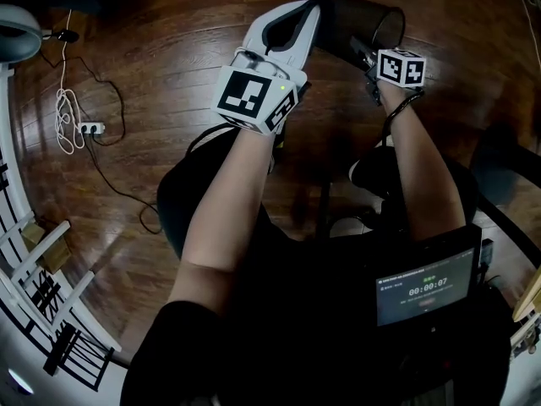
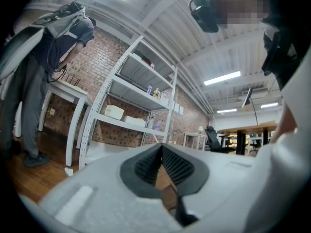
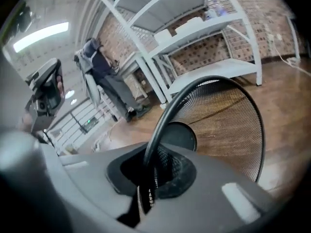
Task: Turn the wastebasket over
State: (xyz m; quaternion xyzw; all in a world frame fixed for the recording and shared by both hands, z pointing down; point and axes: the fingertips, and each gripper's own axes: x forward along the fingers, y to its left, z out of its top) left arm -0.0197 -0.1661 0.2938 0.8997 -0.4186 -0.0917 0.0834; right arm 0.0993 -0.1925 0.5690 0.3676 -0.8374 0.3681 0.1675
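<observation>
Below me is the wooden floor. The wastebasket seems to hang clear of it, out in front by my two grippers. I read it as tipped onto its side, neither upright nor inverted: in the right gripper view I look in through the mouth, along the mesh wall to the dark base, with floor showing through the mesh. So I judge the lift and about the first half of the turn done. What is left is to roll it on until the mouth faces down, then set it on the floor.

My right gripper is clamped tight on the rim, with the black hoop running straight between its pads. My left gripper points level, just beside the basket's wall in the head view. Its jaws are together with nothing in them, and its own view shows only shelves, no basket.
</observation>
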